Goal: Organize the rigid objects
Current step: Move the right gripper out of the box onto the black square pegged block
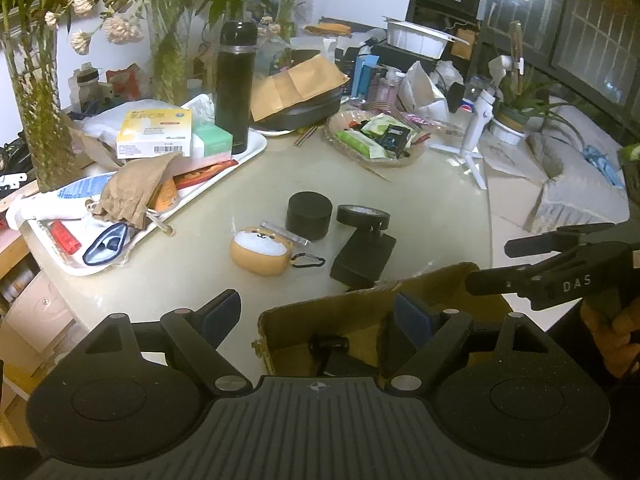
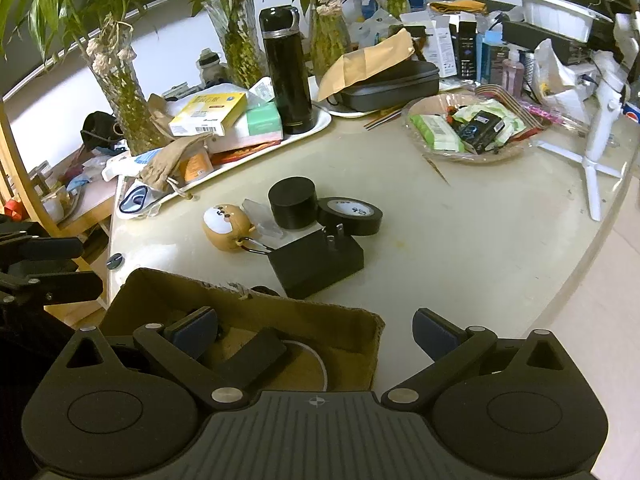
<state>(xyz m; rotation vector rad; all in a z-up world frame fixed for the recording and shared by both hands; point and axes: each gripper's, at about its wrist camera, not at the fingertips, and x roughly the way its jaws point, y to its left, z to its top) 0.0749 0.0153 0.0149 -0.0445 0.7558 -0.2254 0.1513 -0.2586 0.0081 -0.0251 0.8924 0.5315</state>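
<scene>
Both claws were released, jaws spread, nothing held. Right gripper [image 2: 316, 332] hovered over the cardboard box [image 2: 248, 312]; its left finger sat inside the box, above a black item already in there. Left gripper [image 1: 316, 312] straddled the box's other wall. Just ahead of the right claw lay the black power adapter [image 2: 316, 264], prongs up, touching the tape roll [image 2: 350, 216]. Beyond, slightly left: black round tin [image 2: 292, 202] and shiba case [image 2: 224, 226]. Probably adapter next: approach from above, pinch its flat sides clear of the prongs, avoid nudging the tape.
</scene>
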